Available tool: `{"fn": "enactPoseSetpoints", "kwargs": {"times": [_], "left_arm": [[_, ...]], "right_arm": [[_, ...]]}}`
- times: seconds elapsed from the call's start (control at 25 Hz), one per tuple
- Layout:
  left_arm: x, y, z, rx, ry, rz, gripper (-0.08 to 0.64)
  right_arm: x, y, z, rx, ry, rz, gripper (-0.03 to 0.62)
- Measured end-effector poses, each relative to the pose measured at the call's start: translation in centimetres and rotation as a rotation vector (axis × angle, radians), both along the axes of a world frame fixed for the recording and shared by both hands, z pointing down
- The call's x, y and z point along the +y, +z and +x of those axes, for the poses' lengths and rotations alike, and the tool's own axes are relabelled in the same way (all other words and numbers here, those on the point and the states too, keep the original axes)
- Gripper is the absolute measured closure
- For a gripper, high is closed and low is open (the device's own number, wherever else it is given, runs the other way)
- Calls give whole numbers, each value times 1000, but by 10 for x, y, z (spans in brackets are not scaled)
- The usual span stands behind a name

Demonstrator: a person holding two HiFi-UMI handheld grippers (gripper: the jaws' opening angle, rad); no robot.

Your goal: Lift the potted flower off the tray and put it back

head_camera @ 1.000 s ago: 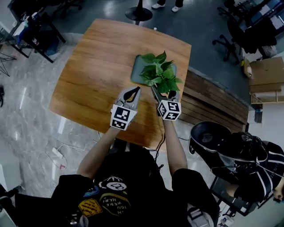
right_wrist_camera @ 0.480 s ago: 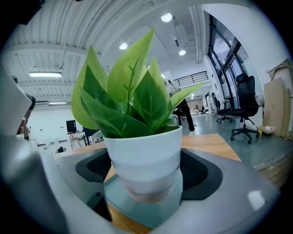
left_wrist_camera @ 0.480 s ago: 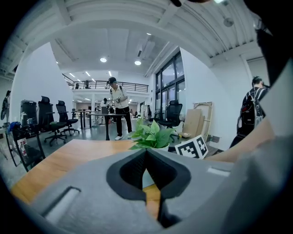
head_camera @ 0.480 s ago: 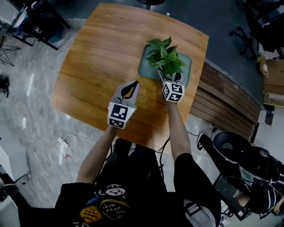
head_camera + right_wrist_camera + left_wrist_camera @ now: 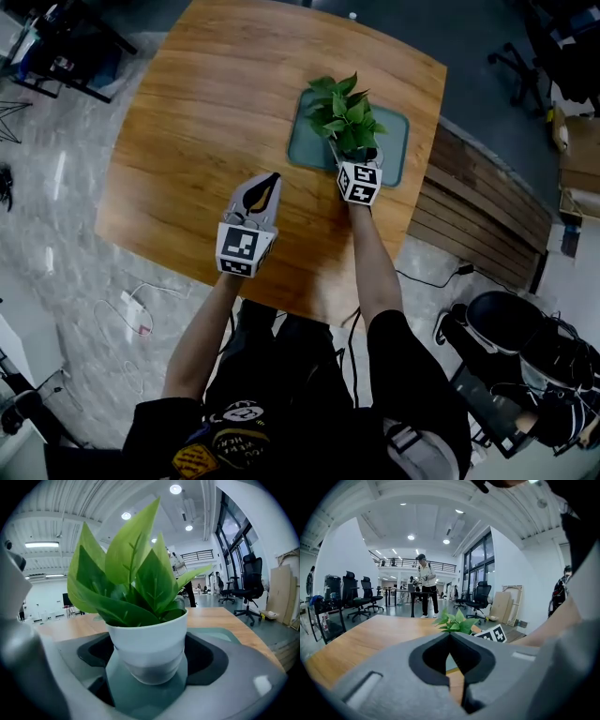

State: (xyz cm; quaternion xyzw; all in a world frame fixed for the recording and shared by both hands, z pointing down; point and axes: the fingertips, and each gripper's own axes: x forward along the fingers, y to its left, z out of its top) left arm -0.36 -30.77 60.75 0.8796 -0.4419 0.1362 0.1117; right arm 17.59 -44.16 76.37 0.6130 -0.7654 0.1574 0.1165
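Observation:
The potted flower (image 5: 147,644), broad green leaves in a white pot, fills the right gripper view. My right gripper (image 5: 147,657) is shut on the pot, one jaw against each side. The teal tray (image 5: 220,635) lies directly under the pot; I cannot tell whether the base touches it. From the head view the flower (image 5: 345,114) stands over the near middle of the tray (image 5: 394,141), with my right gripper (image 5: 355,159) behind it. My left gripper (image 5: 270,180) hovers over the wooden table (image 5: 206,103) left of the tray, shut and empty. The left gripper (image 5: 450,637) view shows the flower (image 5: 452,623) ahead.
The table's near edge (image 5: 309,305) is close to the person's body. A slatted wooden bench (image 5: 478,211) runs along the table's right side. Office chairs and dark gear stand on the floor at right (image 5: 511,328). A person (image 5: 425,585) stands far off beyond the table.
My right gripper has carried the potted flower away from the person, further over the tray. The left gripper has stayed shut in about the same place on the table.

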Motion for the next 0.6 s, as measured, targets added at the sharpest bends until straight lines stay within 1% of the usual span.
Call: {"fn": "enactPoseSetpoints", "kwargs": {"times": [0.08, 0.24, 0.36, 0.44, 0.56, 0.6], "left_arm": [[-3, 5, -1, 4, -6, -11, 557], [-1, 5, -3, -6, 7, -18, 557], [3, 3, -6, -1, 10, -21, 557], [5, 5, -12, 3, 5, -31, 557], [11, 10, -20, 8, -2, -57, 557], [15, 12, -21, 9, -2, -66, 557]], "right_arm": [[1, 2, 0, 5, 3, -11, 115], [11, 7, 0, 5, 2, -62, 115], [25, 5, -2, 11, -24, -69, 116], [35, 2, -7, -6, -29, -68, 115], [59, -9, -5, -47, 15, -50, 116], [69, -14, -2, -62, 35, -43, 128]]}}
